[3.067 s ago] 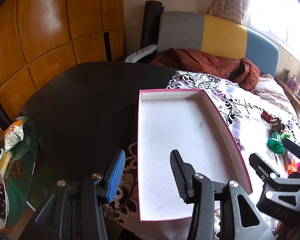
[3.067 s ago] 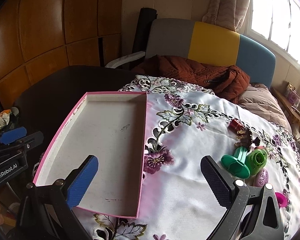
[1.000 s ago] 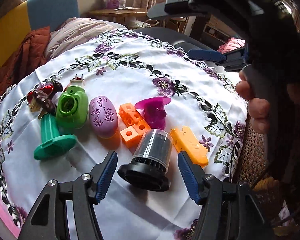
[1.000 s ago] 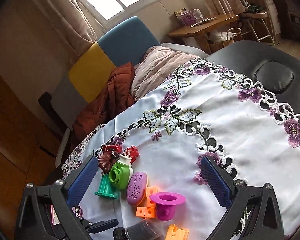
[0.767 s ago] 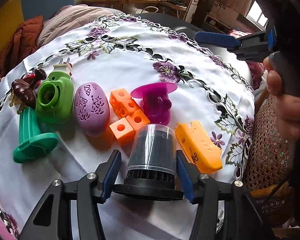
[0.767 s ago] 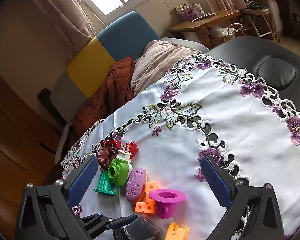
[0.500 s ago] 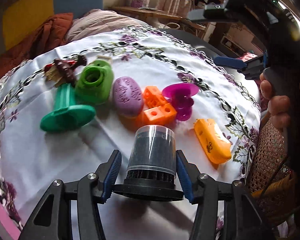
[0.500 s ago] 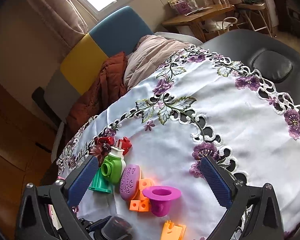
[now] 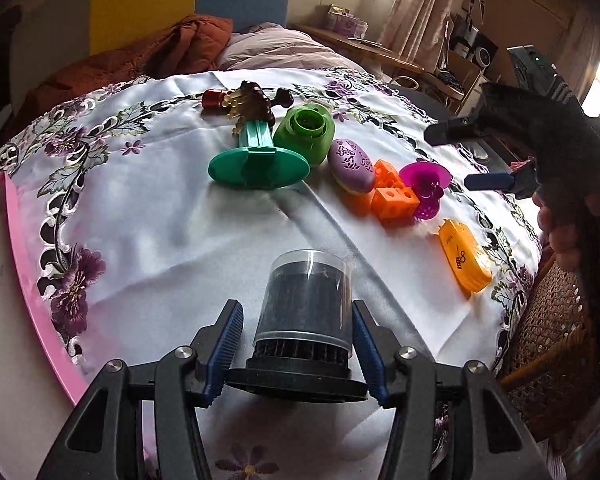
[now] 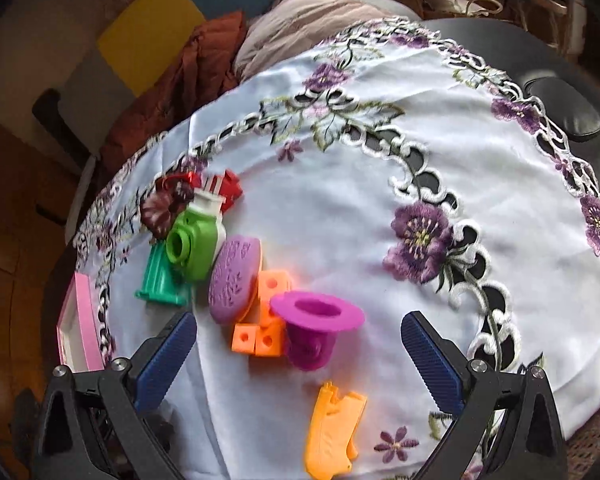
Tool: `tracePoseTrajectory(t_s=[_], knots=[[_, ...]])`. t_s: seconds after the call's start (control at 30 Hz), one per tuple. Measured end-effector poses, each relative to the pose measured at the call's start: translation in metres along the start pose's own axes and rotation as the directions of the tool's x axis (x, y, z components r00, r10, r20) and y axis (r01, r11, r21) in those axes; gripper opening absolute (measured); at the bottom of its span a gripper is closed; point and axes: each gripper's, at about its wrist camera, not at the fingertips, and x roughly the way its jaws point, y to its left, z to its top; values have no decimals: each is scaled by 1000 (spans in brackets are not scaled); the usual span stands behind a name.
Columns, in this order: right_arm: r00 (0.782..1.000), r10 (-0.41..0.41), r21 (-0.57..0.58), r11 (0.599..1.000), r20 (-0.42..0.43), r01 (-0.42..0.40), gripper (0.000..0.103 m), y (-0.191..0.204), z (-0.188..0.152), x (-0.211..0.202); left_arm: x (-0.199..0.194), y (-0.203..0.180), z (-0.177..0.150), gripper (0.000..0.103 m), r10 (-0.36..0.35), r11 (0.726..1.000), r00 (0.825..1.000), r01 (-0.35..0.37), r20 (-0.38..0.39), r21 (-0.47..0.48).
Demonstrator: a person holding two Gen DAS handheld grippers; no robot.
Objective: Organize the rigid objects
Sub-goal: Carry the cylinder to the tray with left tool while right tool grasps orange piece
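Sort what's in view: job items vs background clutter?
Job:
black canister in left gripper
pink tray
green stand
purple oval
orange cubes
magenta cup
orange clip

Background:
brown jacket
wicker chair

Right wrist view motion-blurred. Pink tray [image 9: 28,280] cut off at the left edge. Green stand's [image 10: 160,280] base hidden behind green punch [image 10: 194,246]. Orange case's [image 9: 464,260] print too small to read.
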Motion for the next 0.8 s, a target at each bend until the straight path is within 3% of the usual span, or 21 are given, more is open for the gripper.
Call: tracePoseTrajectory(t_s=[0.13,0.23,0.37,0.53,0.57,0.73,0.8], knots=[[990,-79,-122,990,-116,64,99,17,-17,6,-2,2,-1,55,-8,1000,1000,8,5,-12],[975,-116,-167,982,-188,85,89,20,-26,13,-3,2,-2,55,-16,1000,1000,16,7,-21],[944,-196,-206,968,-266,143,84,19,-40,27,-5,4,-4,55,-24,999,1000,24,10,-33],[919,-258,-241,952,-298,189,45,19,-50,38,-9,5,-8,55,-22,999,1000,23,19,-38],[915,-285,-265,941,-284,211,30,21,-51,39,-10,5,-9,55,-24,999,999,24,23,-39],[929,-257,-336,928,-265,161,27,41,-64,36,-21,8,-8,55,-27,998,998,29,53,-53],[944,-208,-377,921,-257,100,27,56,-71,32,-29,10,-8,55,-29,998,997,33,67,-62]])
